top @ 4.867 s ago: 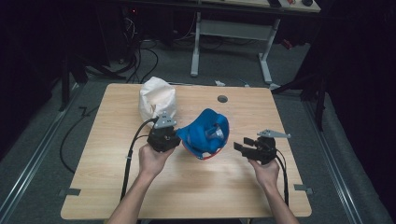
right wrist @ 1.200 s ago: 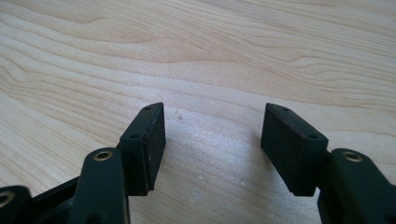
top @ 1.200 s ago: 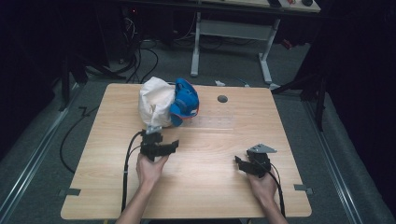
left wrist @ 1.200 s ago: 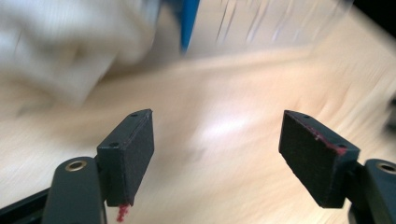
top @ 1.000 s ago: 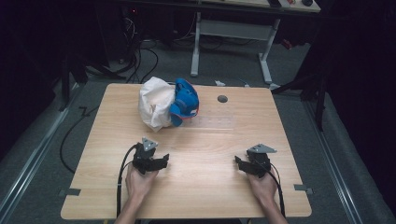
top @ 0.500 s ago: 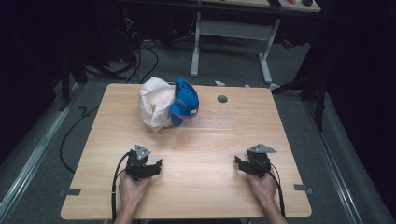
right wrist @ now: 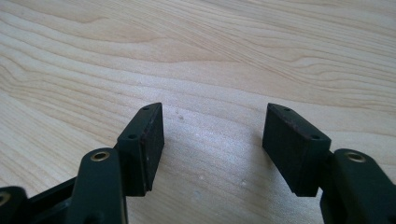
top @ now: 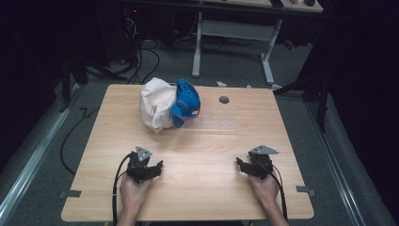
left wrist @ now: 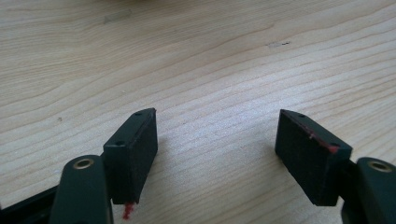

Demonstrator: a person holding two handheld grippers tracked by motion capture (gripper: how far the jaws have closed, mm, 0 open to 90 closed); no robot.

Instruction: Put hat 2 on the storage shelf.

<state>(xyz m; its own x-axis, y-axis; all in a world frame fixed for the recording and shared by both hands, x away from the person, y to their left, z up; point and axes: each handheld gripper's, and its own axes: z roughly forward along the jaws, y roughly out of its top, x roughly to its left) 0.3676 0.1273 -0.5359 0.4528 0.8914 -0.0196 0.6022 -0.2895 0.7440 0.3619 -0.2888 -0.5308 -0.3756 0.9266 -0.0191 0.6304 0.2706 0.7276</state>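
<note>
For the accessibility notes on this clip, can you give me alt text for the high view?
Two hands rest near the front edge of a wooden table, the left gripper and right gripper both open and empty. Farther back lie a white cloth bag and a blue cap, touching.

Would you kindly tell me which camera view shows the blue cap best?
The high view: the blue cap lies at the table's far side, against a white cloth bag. The two gripper views look at bare wood between open jaws, away from the cap.
</note>
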